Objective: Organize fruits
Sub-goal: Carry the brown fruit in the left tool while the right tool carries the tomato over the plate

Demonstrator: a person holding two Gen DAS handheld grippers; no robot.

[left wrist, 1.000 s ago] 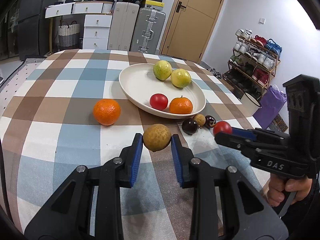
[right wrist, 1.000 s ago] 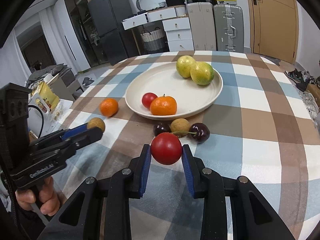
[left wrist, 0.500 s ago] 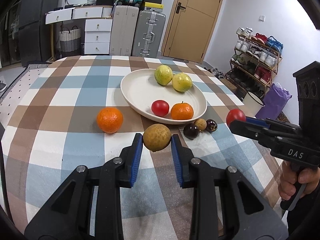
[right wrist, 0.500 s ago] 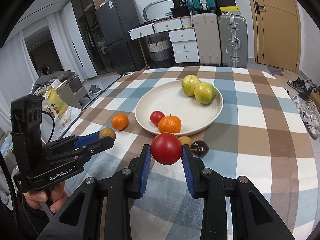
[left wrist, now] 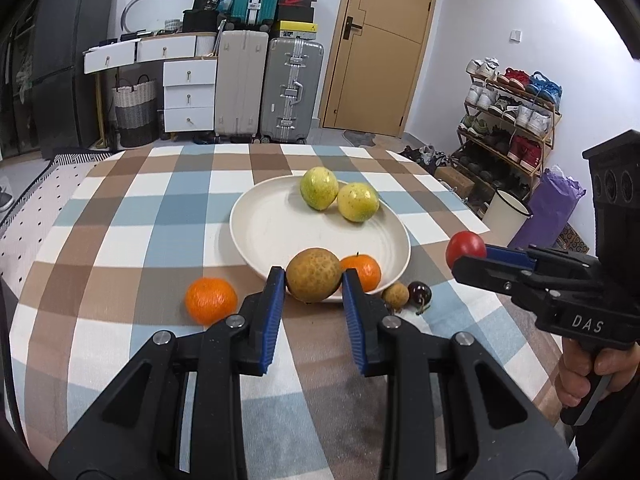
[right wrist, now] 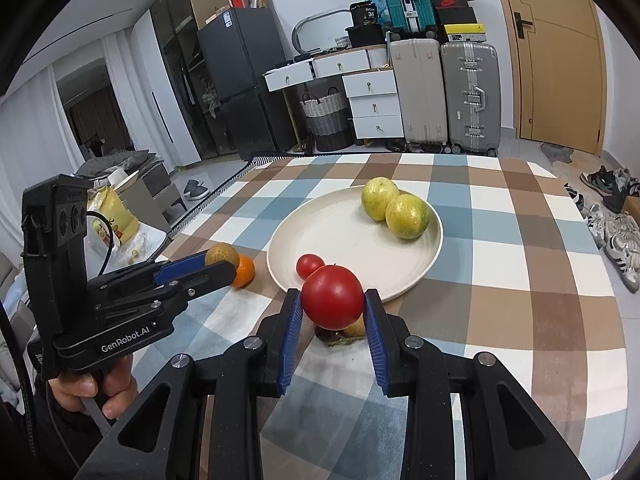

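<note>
My left gripper (left wrist: 313, 285) is shut on a round brown fruit (left wrist: 313, 280) and holds it in the air before the near rim of the cream plate (left wrist: 264, 224). My right gripper (right wrist: 332, 300) is shut on a red tomato (right wrist: 332, 296), held above the table at the plate's near right side. The plate (right wrist: 352, 236) holds two yellow-green fruits (left wrist: 340, 196), an orange (left wrist: 362, 272) and a small red tomato (right wrist: 309, 265). A second orange (left wrist: 210, 300) lies on the cloth left of the plate.
A small brown fruit (left wrist: 395, 294) and a dark cherry (left wrist: 419, 293) lie on the checked tablecloth (left wrist: 120, 248) by the plate's near rim. Suitcases, drawers and a door stand behind the table. A shoe rack (left wrist: 508, 120) stands to the right.
Both grippers have risen with their fruit and moved toward the plate. The brown fruit now hides the small tomato in the left view.
</note>
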